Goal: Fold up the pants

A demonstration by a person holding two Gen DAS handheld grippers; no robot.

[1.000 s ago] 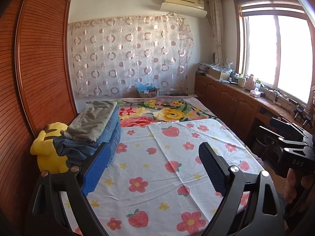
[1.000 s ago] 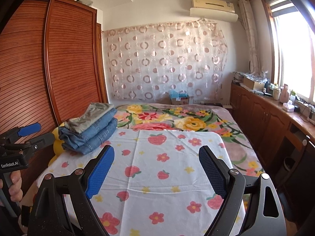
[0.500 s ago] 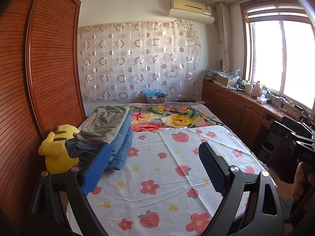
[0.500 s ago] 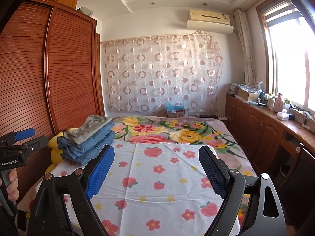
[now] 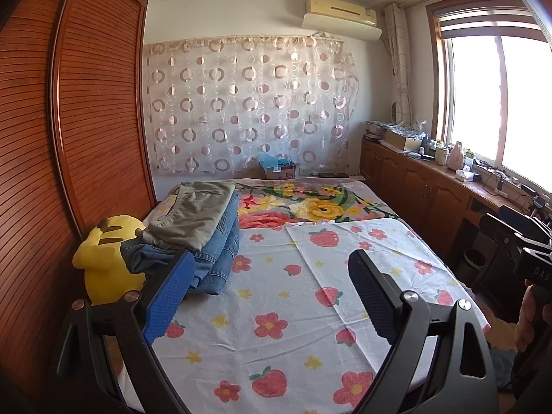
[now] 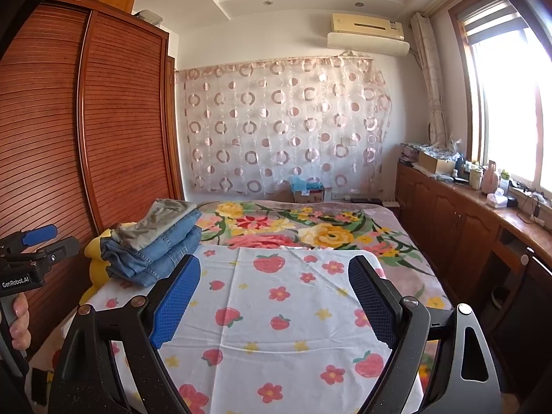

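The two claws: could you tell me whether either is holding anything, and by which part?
Nothing is held. The left claw and right claw both stand open above the strawberry sheet, apart from the folded pants stack.

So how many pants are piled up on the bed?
3, I think, all in one stack at the bed's left edge beside the yellow plush: khaki pants on top, then two folded jeans and under them. More could be hidden inside the stack.

Black handheld grippers with blue pads

Left gripper (image 5: 269, 289) and right gripper (image 6: 274, 293): black frames, silver screws, textured blue pads (image 6: 176, 305); white lettering, apparently "GenRobot.AI".
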